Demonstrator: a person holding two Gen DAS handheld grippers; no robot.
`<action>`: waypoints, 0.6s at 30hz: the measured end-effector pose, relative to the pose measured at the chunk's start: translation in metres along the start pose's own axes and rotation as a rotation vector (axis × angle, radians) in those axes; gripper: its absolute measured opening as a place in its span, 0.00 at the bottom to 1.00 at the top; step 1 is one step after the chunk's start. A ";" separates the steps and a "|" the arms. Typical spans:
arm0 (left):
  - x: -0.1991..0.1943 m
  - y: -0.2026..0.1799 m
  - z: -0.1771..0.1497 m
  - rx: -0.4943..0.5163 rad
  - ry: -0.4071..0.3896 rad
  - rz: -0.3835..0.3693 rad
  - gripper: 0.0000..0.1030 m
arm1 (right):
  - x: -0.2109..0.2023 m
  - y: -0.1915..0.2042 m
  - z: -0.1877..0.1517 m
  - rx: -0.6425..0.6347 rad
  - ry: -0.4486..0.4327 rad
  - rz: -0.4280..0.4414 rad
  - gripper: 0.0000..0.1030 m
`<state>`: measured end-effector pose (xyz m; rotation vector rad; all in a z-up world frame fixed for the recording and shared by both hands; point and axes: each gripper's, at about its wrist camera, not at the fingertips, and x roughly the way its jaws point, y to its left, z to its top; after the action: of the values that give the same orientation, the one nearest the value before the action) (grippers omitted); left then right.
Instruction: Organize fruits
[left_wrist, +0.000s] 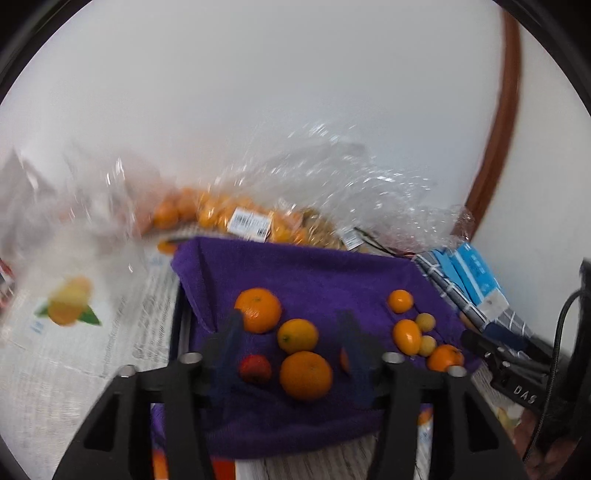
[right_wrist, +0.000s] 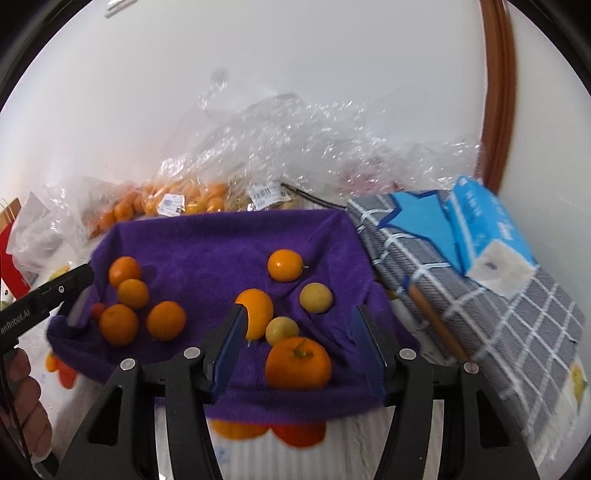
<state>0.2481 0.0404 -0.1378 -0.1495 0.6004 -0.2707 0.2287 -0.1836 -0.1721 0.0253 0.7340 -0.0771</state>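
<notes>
A purple towel (left_wrist: 306, 269) (right_wrist: 207, 243) lies on the table with loose fruit on it. In the left wrist view, three oranges (left_wrist: 306, 374) and a small red fruit (left_wrist: 255, 368) sit between the fingers of my open, empty left gripper (left_wrist: 291, 332). Further right lie small oranges (left_wrist: 400, 301) and yellow fruits (left_wrist: 424, 322). In the right wrist view, my right gripper (right_wrist: 299, 317) is open and empty, with an orange with a stem (right_wrist: 297, 363), a yellow fruit (right_wrist: 282, 329) and an oval orange (right_wrist: 255, 312) between its fingers. The left gripper's finger (right_wrist: 48, 295) shows at the left by an orange cluster (right_wrist: 127, 295).
Clear plastic bags of oranges (left_wrist: 221, 214) (right_wrist: 173, 201) lie behind the towel against the white wall. A grey checked cloth (right_wrist: 480, 288) with a blue tissue pack (right_wrist: 491, 240) is to the right. Printed paper (left_wrist: 70, 306) covers the table at left.
</notes>
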 end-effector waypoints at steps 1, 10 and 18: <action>-0.010 -0.006 0.000 0.007 0.000 0.017 0.54 | -0.009 0.001 0.001 -0.011 -0.002 -0.011 0.56; -0.091 -0.043 -0.005 0.035 0.035 0.084 0.69 | -0.119 -0.001 -0.008 0.014 0.000 0.023 0.59; -0.166 -0.068 -0.013 0.045 0.005 0.130 0.83 | -0.196 -0.014 -0.034 0.030 -0.027 0.046 0.85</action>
<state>0.0946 0.0236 -0.0447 -0.0661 0.6063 -0.1586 0.0603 -0.1835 -0.0659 0.0696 0.7053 -0.0446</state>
